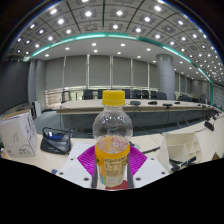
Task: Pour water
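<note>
The gripper (112,168) has its two fingers clenched on a clear plastic bottle (112,140), the magenta pads (88,157) pressing its lower sides so that it stands upright between them, its yellow cap (113,97) on and a little yellowish liquid in its lower part. Just behind it lies a white table (40,160), carrying a dark device (55,142) and a white box (17,130) toward its left edge and a white object (182,145) toward its right. Farther off, long desks with dark chairs (135,100) run across a large room under curtained windows (100,72) and a ceiling dotted with round lights (110,25).
</note>
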`<state>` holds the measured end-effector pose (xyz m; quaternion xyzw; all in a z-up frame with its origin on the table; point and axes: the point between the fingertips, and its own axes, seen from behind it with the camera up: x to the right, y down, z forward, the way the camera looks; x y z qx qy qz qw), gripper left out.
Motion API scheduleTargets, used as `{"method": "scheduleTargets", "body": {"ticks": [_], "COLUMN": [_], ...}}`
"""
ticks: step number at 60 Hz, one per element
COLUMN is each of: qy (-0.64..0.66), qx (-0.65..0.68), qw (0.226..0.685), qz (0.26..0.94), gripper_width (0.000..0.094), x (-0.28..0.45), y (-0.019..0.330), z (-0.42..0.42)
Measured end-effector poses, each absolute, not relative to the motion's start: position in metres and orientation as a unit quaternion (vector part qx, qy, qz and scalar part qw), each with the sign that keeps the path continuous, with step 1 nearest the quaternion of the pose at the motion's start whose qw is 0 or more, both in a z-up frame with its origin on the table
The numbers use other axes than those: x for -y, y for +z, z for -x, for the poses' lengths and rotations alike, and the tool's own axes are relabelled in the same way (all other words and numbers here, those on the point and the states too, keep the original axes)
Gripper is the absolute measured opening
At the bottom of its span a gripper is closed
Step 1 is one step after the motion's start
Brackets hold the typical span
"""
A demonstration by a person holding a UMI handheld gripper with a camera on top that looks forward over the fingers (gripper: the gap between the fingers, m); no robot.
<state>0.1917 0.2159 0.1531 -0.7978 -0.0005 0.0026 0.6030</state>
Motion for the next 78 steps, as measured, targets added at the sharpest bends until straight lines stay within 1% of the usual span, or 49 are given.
{"method": "scheduleTargets", "body": {"ticks": [6,7,8,17,19,23,24,30,32,34,37,38,40,44,50,63,70,78], "qy": [-0.011,-0.015,-0.017,-0.025,-0.020,-0.012,-0.011,-0.008,-0.010,-0.010,-0.006,-0.004,0.000,-0.008,-0.023,-0.025,-0.033,-0.034], "qx": [0.009,0.011,0.013,0.025,0.021,0.008,0.005,-0.010,-0.015,-0.020,-0.032,-0.034,-0.035,-0.035,-0.029,-0.034,-0.023,-0.005], "qw": [0.582,0.580,0.578,0.567,0.583,0.582,0.583,0.578,0.571,0.560,0.539,0.535,0.530,0.525,0.517,0.478,0.465,0.459], "qz": [0.813,0.815,0.816,0.823,0.812,0.813,0.812,0.816,0.821,0.828,0.841,0.844,0.847,0.850,0.855,0.877,0.884,0.888], "gripper_width": [0.0410,0.0411,0.0410,0.0414,0.0413,0.0423,0.0426,0.0519,0.0567,0.0657,0.0864,0.0867,0.0832,0.0868,0.0859,0.0854,0.0856,0.0860], "x": [-0.213,-0.225,-0.225,-0.216,-0.214,-0.211,-0.222,-0.210,-0.211,-0.208,-0.200,-0.197,-0.191,-0.172,-0.133,0.007,0.081,0.153], "y": [0.116,0.099,0.095,0.065,0.071,0.070,0.068,0.068,0.065,0.063,0.059,0.060,0.063,0.075,0.101,0.164,0.191,0.213], "z": [-0.202,-0.199,-0.200,-0.206,-0.210,-0.212,-0.208,-0.214,-0.215,-0.216,-0.217,-0.216,-0.214,-0.213,-0.208,-0.167,-0.147,-0.134]}}
